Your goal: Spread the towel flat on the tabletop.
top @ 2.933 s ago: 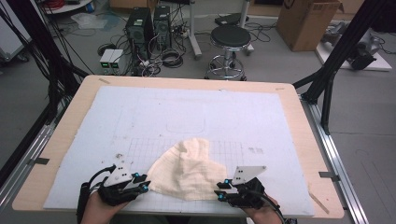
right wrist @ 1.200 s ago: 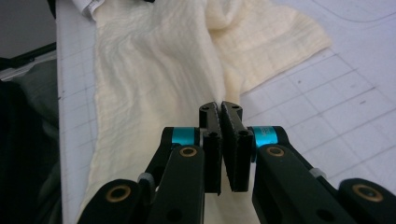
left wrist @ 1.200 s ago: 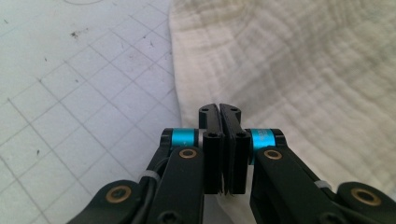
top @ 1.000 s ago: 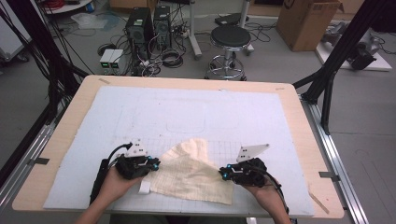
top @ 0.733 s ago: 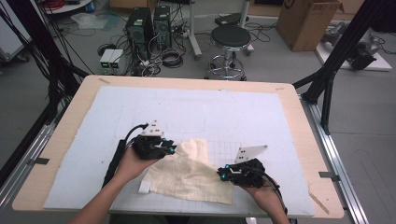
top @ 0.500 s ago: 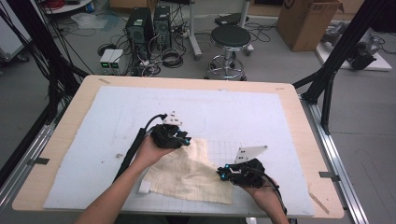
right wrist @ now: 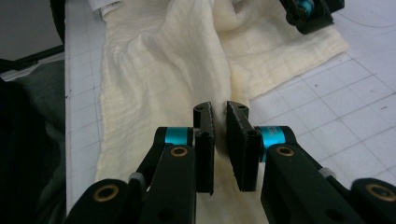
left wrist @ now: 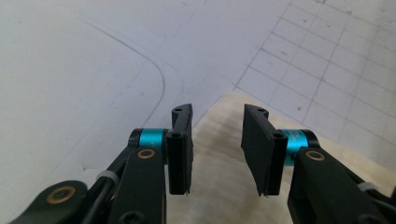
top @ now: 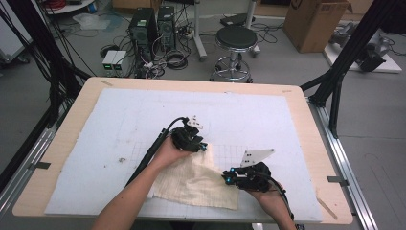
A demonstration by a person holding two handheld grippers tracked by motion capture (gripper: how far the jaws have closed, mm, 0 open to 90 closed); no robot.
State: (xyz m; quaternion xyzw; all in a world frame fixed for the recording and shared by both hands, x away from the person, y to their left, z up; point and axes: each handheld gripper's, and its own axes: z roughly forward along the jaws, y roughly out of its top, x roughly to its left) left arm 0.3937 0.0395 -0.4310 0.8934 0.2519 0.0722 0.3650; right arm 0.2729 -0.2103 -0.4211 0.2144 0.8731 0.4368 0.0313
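A: Cloth (top: 198,179), cream and crumpled, lies on the near half of the white mat (top: 119,124) that covers the table (top: 72,108); that is the high view, yes?

B: Yes; the left tool (top: 203,145) sits at the cloth's far corner, the right tool (top: 227,178) at its right edge near the front of the table; a stool (top: 234,40) and a cardboard box (top: 313,21) stand on the floor beyond.

A: And the left tool view?

B: Its jaws stand apart with a clear gap, and they have just been opening; the cloth's corner (left wrist: 224,140) lies below and between them, but the pads do not press on it; printed grid squares and a curved line show on the mat beyond.

A: The right tool view?

B: Its jaws are nearly together, pinched on a raised fold of the cloth (right wrist: 219,93); the rest of the cloth spreads away in wrinkles over the grid; the left tool (right wrist: 310,14) shows at the top right, on the cloth's far corner.
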